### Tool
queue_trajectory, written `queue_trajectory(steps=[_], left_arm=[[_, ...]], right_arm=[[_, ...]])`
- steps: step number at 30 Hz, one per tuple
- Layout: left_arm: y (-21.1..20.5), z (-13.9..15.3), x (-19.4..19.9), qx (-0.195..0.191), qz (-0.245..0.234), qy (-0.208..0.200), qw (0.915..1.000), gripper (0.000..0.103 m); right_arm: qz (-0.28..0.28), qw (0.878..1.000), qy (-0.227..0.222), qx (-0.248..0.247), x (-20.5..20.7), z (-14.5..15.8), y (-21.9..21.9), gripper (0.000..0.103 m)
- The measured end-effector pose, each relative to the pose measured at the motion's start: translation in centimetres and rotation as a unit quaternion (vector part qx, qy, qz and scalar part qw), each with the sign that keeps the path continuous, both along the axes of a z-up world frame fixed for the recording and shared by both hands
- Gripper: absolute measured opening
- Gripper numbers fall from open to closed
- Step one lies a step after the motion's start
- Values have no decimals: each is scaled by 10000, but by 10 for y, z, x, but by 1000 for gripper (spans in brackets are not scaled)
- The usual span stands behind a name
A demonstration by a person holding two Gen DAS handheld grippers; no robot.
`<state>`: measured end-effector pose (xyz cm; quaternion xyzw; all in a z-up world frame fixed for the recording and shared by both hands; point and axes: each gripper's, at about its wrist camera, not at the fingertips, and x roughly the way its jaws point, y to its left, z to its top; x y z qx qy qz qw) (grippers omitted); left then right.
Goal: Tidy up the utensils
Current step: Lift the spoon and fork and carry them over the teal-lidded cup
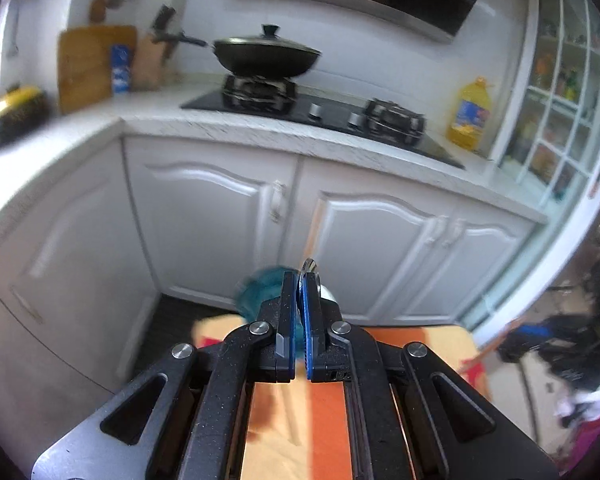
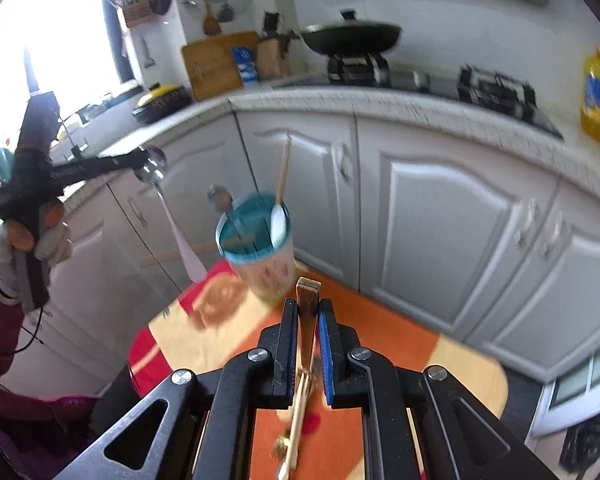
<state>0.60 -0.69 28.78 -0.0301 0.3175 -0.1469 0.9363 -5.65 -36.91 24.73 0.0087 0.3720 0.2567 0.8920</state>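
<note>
In the right wrist view a cup with a teal rim (image 2: pixel 256 240) stands on the orange-patterned table (image 2: pixel 412 344). It holds a metal spoon, a white spoon and a wooden chopstick. My right gripper (image 2: pixel 307 304) is shut on a pair of wooden chopsticks (image 2: pixel 306 312) just in front of the cup. At the left, a gloved hand (image 2: pixel 40 240) holds my left gripper (image 2: pixel 146 162), shut on the bowl of a metal spoon (image 2: pixel 154 168) whose pale handle hangs down. In the left wrist view the left gripper (image 1: pixel 298 280) pinches that spoon (image 1: pixel 311 269), with the cup (image 1: pixel 266 292) blurred behind it.
White cabinets (image 2: pixel 440 216) run behind the table under a counter. On the counter are a gas hob with a lidded wok (image 1: pixel 266 54), a yellow oil bottle (image 1: pixel 470 114), a wooden cutting board (image 1: pixel 90 64) and a knife block. More utensils hang on the wall (image 2: pixel 208 0).
</note>
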Motion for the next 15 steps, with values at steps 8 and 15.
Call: queue_trajectory(steps=[8,15], left_arm=[[7,-22,39,717,554,-143,9958,1],[-7,-42,63,1271,647,-216,9895,1]], right_arm=[[365,9980,-518,30,50,60,52,9],[596,9964,-603,85,90,75,94,9]])
